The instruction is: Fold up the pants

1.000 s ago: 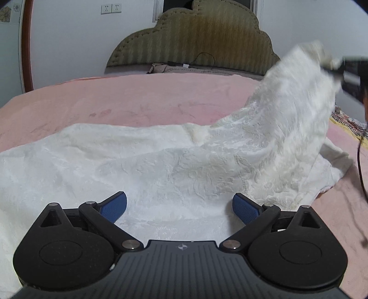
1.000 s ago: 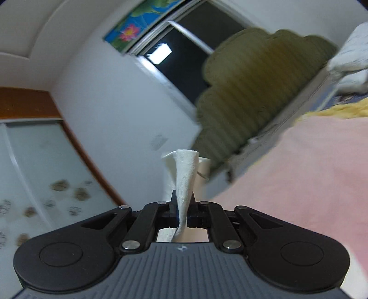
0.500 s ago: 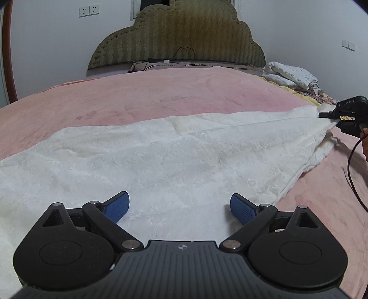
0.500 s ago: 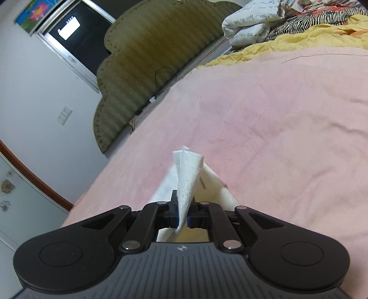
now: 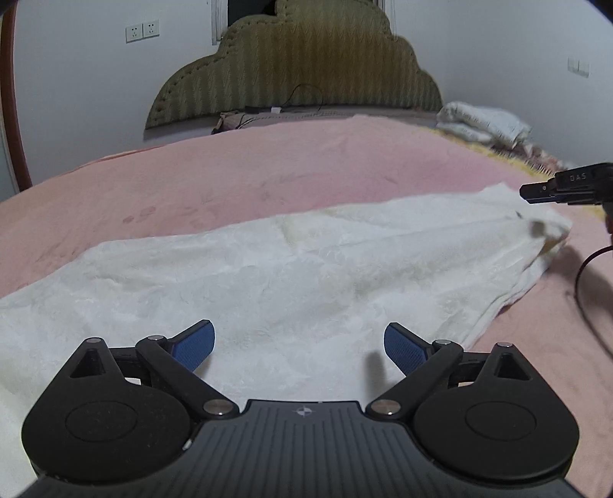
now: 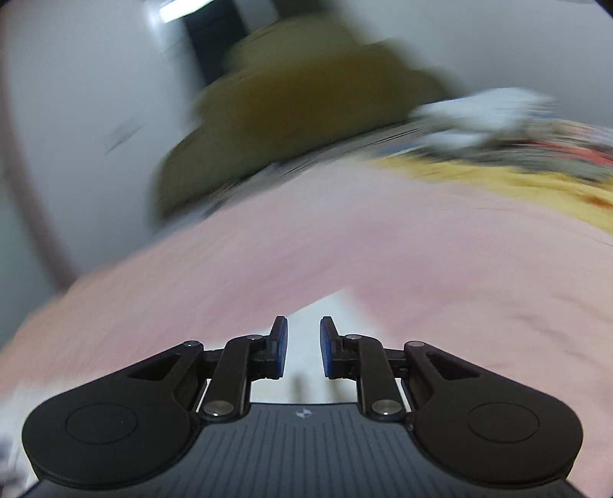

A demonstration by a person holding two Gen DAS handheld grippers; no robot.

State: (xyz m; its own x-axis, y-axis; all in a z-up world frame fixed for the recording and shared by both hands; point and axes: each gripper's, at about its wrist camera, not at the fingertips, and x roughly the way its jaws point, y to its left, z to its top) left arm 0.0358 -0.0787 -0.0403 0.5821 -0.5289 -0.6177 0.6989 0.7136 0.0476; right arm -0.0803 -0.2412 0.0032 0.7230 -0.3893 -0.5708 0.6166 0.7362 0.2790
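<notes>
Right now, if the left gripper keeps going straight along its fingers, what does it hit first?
The white pants. The left gripper is open and angled down at the fabric spread on the pink blanket, with nothing between. Contact would probably come just past the fingertips, though depth is unclear through the fisheye.

A pink bedspread (image 5: 268,172) meets an olive headboard (image 5: 299,72) beneath wall sockets (image 5: 142,31).

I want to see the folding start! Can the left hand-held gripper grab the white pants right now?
Probably yes. The left hand-held gripper is wide open just above the white pants, which lie flat on the pink blanket with nothing in between.
</notes>
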